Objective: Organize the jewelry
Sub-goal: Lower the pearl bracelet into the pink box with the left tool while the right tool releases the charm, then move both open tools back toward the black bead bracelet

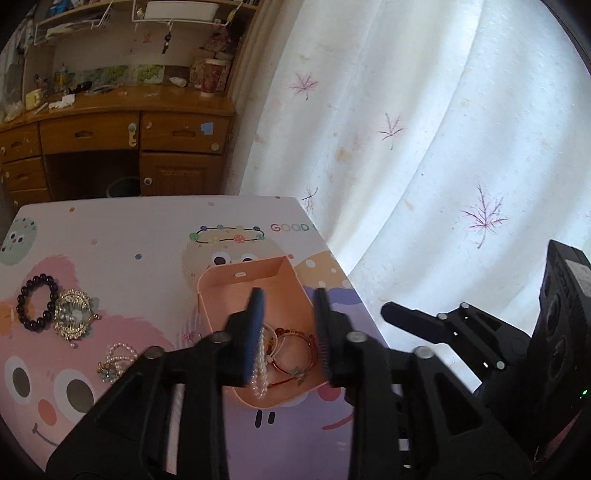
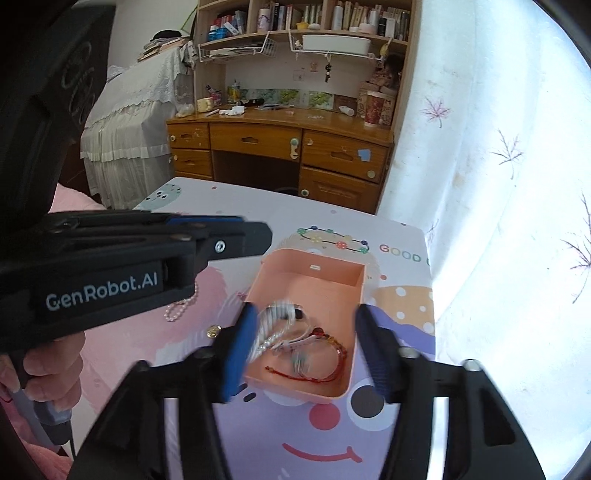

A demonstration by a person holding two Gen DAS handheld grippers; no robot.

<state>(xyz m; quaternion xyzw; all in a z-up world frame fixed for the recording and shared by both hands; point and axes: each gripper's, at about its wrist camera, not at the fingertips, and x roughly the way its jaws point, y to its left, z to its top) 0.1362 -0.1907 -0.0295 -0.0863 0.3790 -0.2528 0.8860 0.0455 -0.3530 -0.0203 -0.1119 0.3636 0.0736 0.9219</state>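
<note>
On your left gripper [image 2: 221, 240], seen from the right wrist, white lettering on the black body reads "GenRobot.AI". On the table [image 2: 399, 236], coloured letters near the far edge read "GOOD", cut off after that in both views.

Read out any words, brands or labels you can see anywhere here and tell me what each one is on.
"GenRobot.AI": on the side of the left gripper, seen from the right wrist.
"GOOD": printed on the table cover, cut off by the table edge.
Book spines and bottle labels on the shelf: too small to read.
Label on the right gripper's body: blurred.
</note>
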